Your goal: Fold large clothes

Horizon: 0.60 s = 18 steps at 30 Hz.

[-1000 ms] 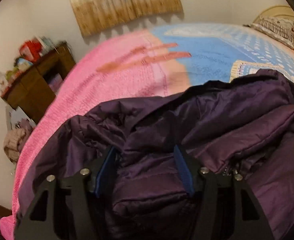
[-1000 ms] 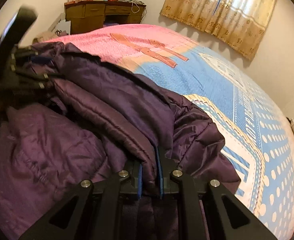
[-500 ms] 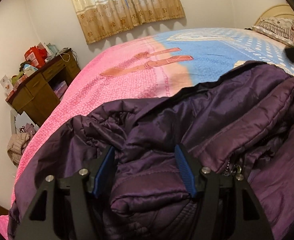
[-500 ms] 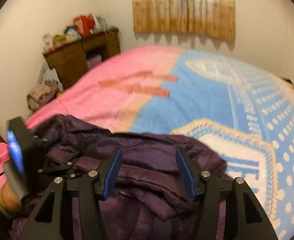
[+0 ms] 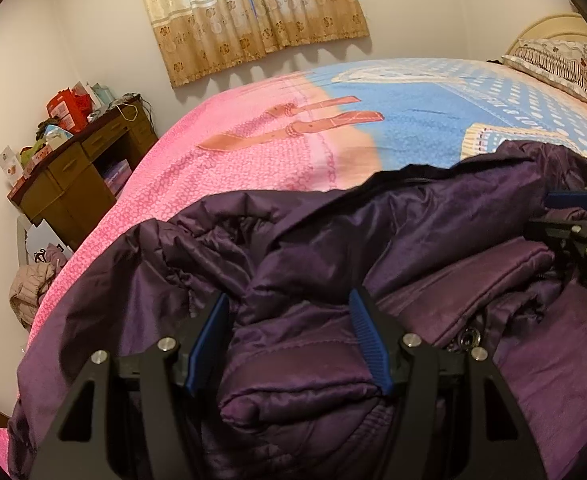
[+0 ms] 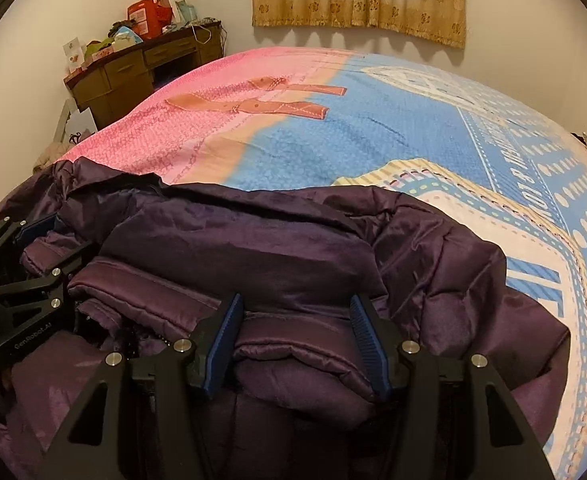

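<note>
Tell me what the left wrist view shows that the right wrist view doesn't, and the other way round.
Only the left wrist view shows the whole pillow at the bed's head and the jacket's snap button.

Only the right wrist view shows the jacket's far right edge, draped over the bedspread's cream-and-blue lettering.

Both show the purple jacket bunched on the pink-and-blue bedspread, the cluttered desk, the curtain, and each other's gripper: the right gripper, with jaws that just opened, and the left gripper each straddle a jacket fold.
</note>
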{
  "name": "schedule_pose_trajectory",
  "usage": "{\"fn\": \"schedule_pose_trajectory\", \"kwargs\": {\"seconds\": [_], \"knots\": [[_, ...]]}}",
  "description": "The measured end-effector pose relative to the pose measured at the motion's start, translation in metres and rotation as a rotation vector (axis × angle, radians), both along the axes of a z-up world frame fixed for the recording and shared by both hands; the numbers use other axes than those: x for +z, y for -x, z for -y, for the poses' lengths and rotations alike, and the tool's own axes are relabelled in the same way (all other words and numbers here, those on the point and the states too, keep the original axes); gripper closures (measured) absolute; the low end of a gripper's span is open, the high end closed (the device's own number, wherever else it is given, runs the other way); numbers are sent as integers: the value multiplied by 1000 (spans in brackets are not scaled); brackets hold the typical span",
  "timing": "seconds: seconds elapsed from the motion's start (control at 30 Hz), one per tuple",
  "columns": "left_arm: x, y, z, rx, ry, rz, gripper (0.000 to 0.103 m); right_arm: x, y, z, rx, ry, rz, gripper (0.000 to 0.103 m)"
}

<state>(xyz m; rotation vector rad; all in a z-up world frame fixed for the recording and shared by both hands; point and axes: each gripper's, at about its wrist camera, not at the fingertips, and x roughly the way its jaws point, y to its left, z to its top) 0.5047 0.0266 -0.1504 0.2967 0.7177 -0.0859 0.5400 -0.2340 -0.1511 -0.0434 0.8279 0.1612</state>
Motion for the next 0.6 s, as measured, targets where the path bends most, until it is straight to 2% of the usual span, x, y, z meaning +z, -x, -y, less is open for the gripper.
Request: {"fn": "schedule_pose_trajectory", "kwargs": {"seconds": [0.6], "knots": [[-1,-2,-1,-1,8,-4,37,-2,0,1,4,-9,-1,47]]}}
